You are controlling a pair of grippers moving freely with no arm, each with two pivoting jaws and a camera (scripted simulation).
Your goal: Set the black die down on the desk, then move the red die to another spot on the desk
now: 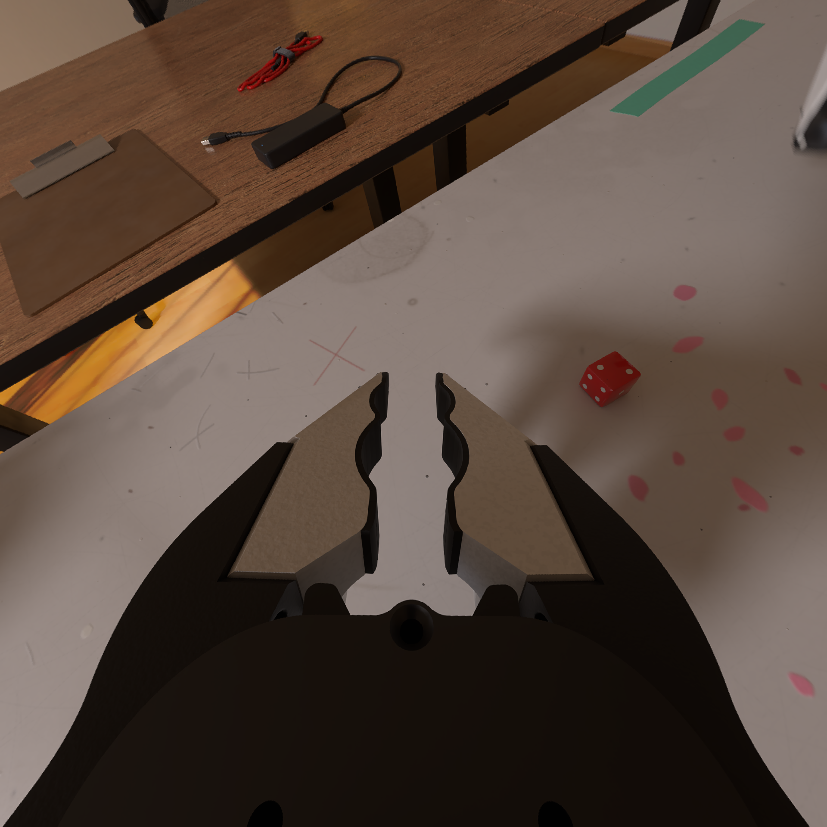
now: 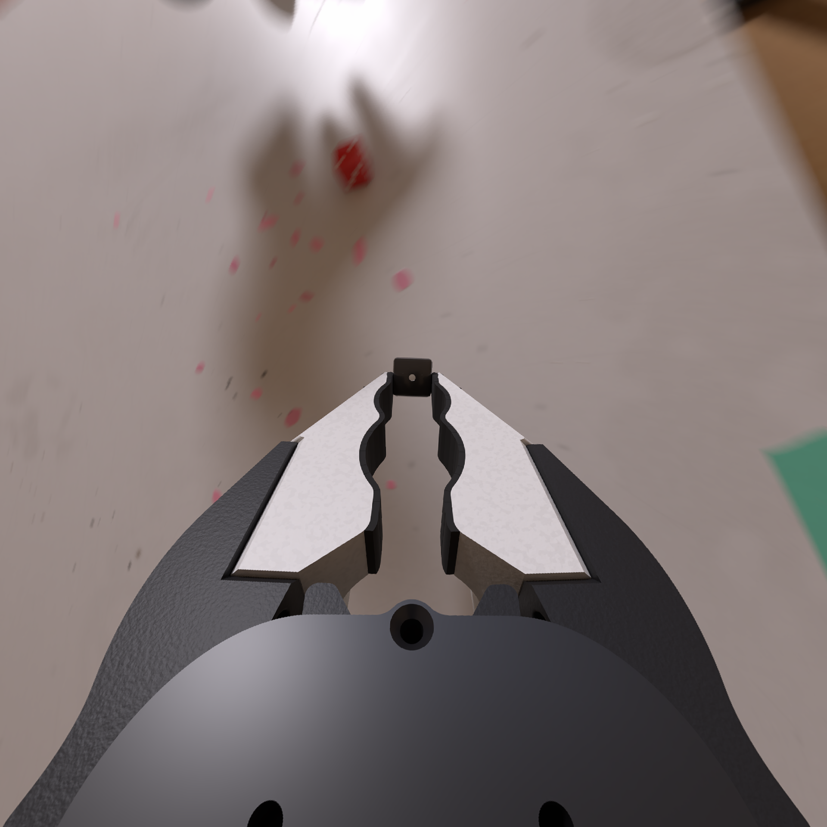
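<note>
Right at the tips of the right gripper, the black die sits pinched between the two fingers, one face with a single pale pip turned toward the camera. Beneath it the pale desk is blurred, with the red die farther ahead among pink spots, and a green tape strip at the right edge.

The left gripper has its fingers parted by a narrow gap with nothing between them, above the scuffed desk. That red die rests on the desk off to its right, apart from the fingers. Beyond stands a wooden table bearing a clipboard, a black adapter and a red cable.
</note>
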